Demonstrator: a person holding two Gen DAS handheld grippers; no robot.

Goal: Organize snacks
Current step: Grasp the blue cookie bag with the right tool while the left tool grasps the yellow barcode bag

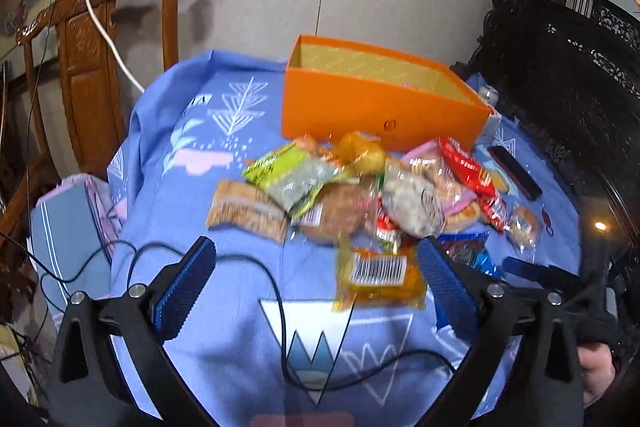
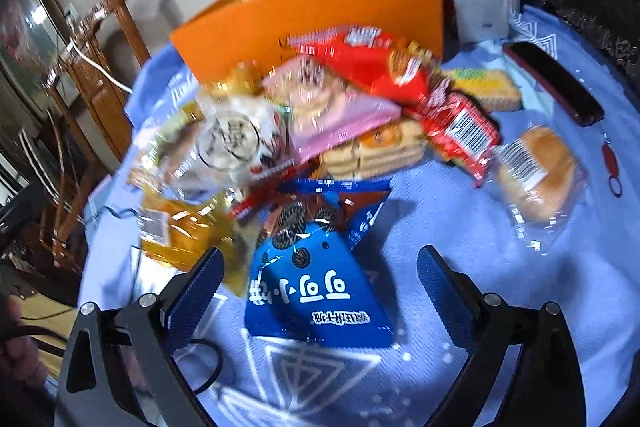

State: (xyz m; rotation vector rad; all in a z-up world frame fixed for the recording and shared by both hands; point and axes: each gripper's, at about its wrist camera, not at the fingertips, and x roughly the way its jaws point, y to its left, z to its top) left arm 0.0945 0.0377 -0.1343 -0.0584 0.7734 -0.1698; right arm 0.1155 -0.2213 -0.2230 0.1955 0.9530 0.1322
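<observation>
Both grippers hang over the snack pile with fingers spread wide, nothing between the pads. Left gripper [image 1: 316,291] frames the yellow packet [image 1: 380,277] with its barcode label up; right gripper [image 2: 320,291] frames the blue cookie packet [image 2: 316,283]. The pile lies on the blue-clothed tabletop [image 1: 224,307], just before the open orange box [image 1: 376,99]. Judgement: sorting not yet begun; box looks nearly empty. To grasp well, come down straddling one loose packet at the pile's edge, pinch across its narrow width, mind the black cable [image 1: 276,291]. Writing: white characters on the blue packet, upside down, too blurred to read surely; the other labels are illegible.
</observation>
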